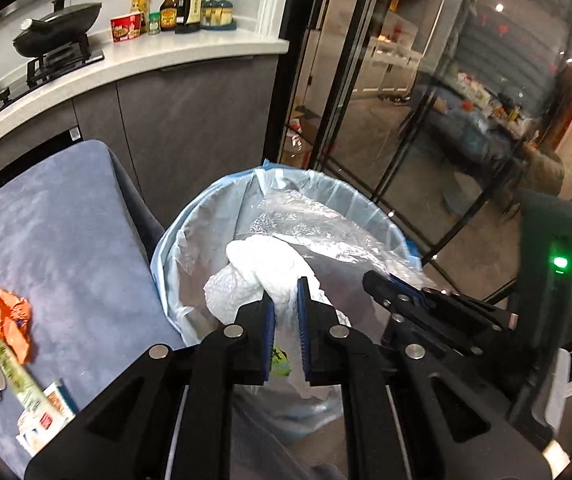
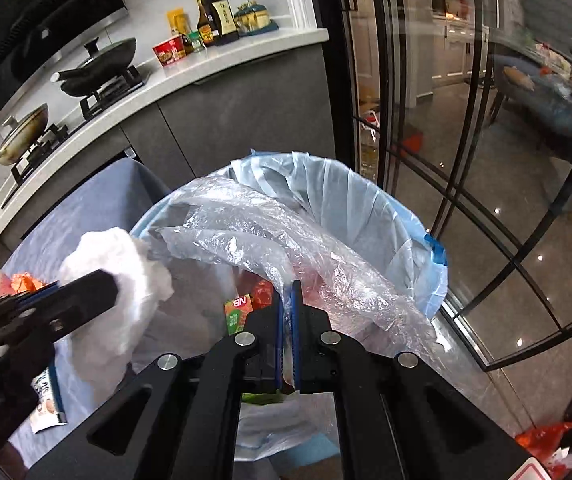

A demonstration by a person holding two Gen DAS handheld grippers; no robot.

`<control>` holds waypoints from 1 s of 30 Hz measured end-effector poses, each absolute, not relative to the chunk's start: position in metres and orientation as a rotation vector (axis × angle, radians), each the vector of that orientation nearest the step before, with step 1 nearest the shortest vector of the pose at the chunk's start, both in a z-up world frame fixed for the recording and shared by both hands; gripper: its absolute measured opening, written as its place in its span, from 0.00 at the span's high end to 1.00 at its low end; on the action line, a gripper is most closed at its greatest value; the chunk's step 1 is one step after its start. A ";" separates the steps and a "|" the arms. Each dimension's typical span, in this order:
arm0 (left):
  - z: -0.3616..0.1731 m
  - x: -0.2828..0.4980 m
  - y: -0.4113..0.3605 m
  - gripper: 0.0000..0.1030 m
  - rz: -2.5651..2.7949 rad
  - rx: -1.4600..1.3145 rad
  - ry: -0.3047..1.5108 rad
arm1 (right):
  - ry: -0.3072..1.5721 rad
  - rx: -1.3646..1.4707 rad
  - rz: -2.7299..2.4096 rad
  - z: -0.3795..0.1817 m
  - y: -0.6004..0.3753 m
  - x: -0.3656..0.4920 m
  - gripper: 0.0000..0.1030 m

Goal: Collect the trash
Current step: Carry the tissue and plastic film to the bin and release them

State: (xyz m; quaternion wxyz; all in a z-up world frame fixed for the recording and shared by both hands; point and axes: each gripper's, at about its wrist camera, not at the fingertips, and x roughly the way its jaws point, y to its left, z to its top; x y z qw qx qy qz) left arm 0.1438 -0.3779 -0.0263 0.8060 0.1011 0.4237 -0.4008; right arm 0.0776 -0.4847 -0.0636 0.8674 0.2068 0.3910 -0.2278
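Observation:
A bin lined with a pale blue bag (image 1: 370, 204) (image 2: 366, 200) stands beside a blue-grey cushioned seat (image 1: 45, 220). My left gripper (image 1: 286, 294) is shut on a crumpled white paper towel (image 1: 253, 268) and holds it over the bin; the towel also shows in the right wrist view (image 2: 125, 272). My right gripper (image 2: 287, 296) is shut on a clear plastic bag (image 2: 253, 232) that drapes across the bin's mouth (image 1: 326, 224). Inside the bin lie an orange-green carton (image 2: 237, 312) and red wrappers.
On the seat lie a crumpled orange wrapper (image 1: 3, 312), a green tube (image 1: 17, 376), a small bottle and paper packets (image 1: 45, 416). Behind are a kitchen counter (image 1: 145, 60) with pans and sauce bottles. Glass doors (image 1: 426, 140) stand right. Red trash (image 2: 546, 440) lies on the floor.

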 end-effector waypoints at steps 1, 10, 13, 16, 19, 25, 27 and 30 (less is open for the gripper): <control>-0.031 0.146 -0.381 0.90 -0.857 0.219 0.914 | 0.820 0.444 -0.478 -0.067 -0.488 0.077 0.96; -0.060 0.161 -0.392 0.86 -0.828 0.256 0.961 | 0.831 0.481 -0.428 -0.084 -0.499 0.089 0.86; -0.062 0.163 -0.392 0.63 -0.785 0.264 0.954 | 0.827 0.469 -0.444 -0.084 -0.500 0.090 0.68; -0.061 0.169 -0.383 0.43 -0.755 0.236 0.953 | 0.811 0.495 -0.451 -0.082 -0.505 0.086 0.63; -0.057 0.171 -0.377 0.38 -0.750 0.216 0.942 | 0.785 0.493 -0.462 -0.077 -0.505 0.081 0.56; -0.048 0.168 -0.369 0.35 -0.742 0.221 0.917 | 0.758 0.467 -0.463 -0.060 -0.499 0.074 0.55; -0.046 0.165 -0.366 0.32 -0.733 0.231 0.904 | 0.742 0.461 -0.458 -0.052 -0.496 0.071 0.53; -0.039 0.160 -0.357 0.28 -0.721 0.231 0.877 | 0.721 0.447 -0.452 -0.041 -0.490 0.067 0.53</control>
